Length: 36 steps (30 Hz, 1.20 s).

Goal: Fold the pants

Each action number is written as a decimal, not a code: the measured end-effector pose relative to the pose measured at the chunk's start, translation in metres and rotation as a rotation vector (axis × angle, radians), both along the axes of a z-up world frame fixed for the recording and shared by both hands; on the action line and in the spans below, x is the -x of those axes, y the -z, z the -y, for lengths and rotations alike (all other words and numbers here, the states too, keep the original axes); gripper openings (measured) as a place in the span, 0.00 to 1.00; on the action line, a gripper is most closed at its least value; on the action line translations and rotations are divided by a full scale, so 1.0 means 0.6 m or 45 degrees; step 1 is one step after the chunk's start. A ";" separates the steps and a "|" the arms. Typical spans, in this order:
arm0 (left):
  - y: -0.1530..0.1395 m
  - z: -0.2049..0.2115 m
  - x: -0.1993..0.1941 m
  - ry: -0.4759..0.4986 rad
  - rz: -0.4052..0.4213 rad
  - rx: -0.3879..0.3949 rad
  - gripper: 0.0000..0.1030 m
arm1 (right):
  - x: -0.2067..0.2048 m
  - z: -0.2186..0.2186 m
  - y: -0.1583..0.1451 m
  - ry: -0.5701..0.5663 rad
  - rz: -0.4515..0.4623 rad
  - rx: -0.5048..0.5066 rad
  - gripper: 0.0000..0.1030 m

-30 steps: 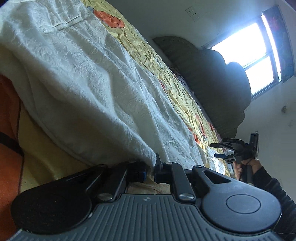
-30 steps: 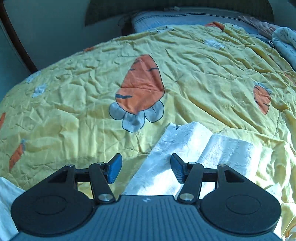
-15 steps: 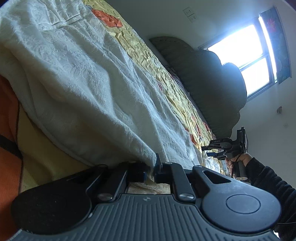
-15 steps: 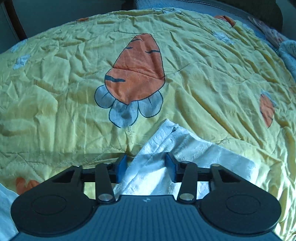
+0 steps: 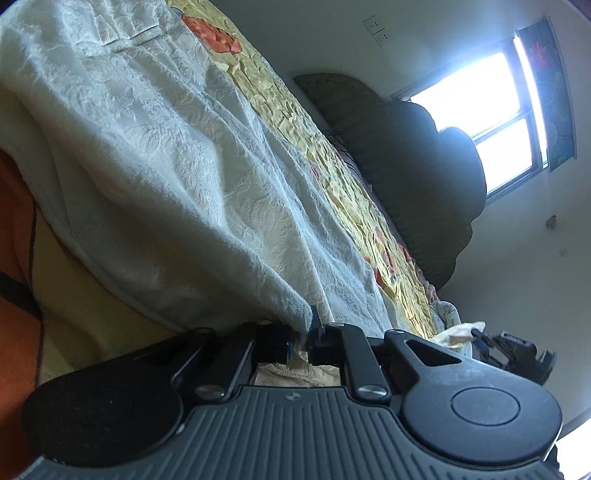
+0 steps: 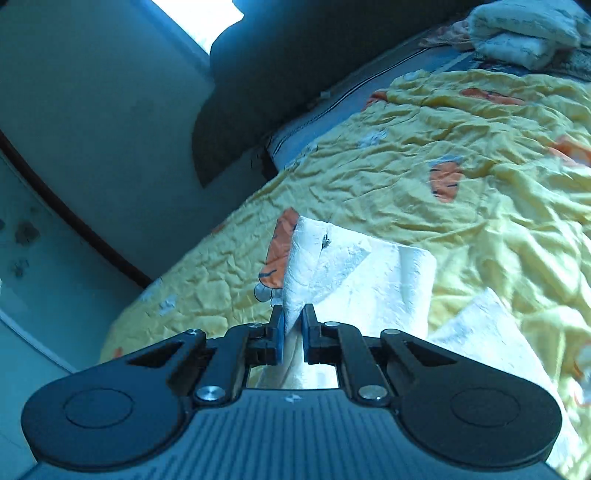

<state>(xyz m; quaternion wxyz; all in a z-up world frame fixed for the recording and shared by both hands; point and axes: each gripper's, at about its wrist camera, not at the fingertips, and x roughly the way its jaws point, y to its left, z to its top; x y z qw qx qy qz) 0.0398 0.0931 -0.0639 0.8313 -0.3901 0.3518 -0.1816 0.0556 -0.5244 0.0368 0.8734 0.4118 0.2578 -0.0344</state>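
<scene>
White textured pants [image 5: 166,166] lie spread over a yellow carrot-print quilt [image 5: 332,158]. In the left wrist view my left gripper [image 5: 304,332] is shut on an edge of the pants, and the cloth runs up and away from its jaws. In the right wrist view my right gripper [image 6: 293,321] has its jaws closing tight on a hem corner of the pants [image 6: 332,258]. That corner is lifted off the quilt [image 6: 443,166], and a fold of leg hangs to the right. The right gripper [image 5: 506,347] also shows low at the right of the left wrist view, with pale cloth at its tips.
A dark padded headboard [image 5: 424,166] and a bright window [image 5: 480,110] stand behind the bed. A grey-blue pillow [image 6: 332,122] lies at the head. Folded pale cloths [image 6: 517,33] are piled at the far right corner. The bed's edge and floor are at the left [image 6: 55,277].
The right gripper went from wide open over the hem to shut on it. It then lifted the corner, swung across and rolled. The left gripper kept its hold and stayed put.
</scene>
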 end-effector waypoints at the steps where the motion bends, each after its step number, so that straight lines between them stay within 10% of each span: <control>1: 0.000 0.000 0.000 0.000 0.001 -0.001 0.15 | 0.032 0.011 0.012 0.033 0.005 -0.044 0.09; 10: -0.001 0.005 -0.001 0.004 0.008 -0.033 0.15 | 0.149 0.059 0.166 0.251 -0.014 -0.441 0.16; 14: -0.004 0.011 0.000 0.002 0.009 -0.040 0.15 | 0.144 0.063 0.183 0.278 0.041 -0.484 0.42; 16: -0.006 0.014 -0.001 0.000 0.006 -0.043 0.15 | 0.135 0.062 0.190 0.282 0.010 -0.489 0.42; 19: -0.010 0.014 -0.003 -0.003 -0.017 -0.050 0.15 | 0.131 0.060 0.171 0.281 -0.005 -0.388 0.05; 23: -0.027 0.017 -0.010 0.036 -0.054 -0.109 0.15 | 0.154 0.079 0.118 0.220 0.120 -0.259 0.05; 26: -0.026 0.017 -0.015 0.051 -0.057 -0.108 0.15 | 0.152 0.102 0.182 0.209 -0.087 -0.311 0.05; 32: -0.043 0.019 -0.023 0.071 -0.111 -0.143 0.15 | 0.167 0.106 0.210 0.247 -0.039 -0.438 0.06; 36: -0.079 0.010 0.001 0.036 -0.110 -0.110 0.41 | 0.196 0.114 0.202 0.313 -0.033 -0.496 0.11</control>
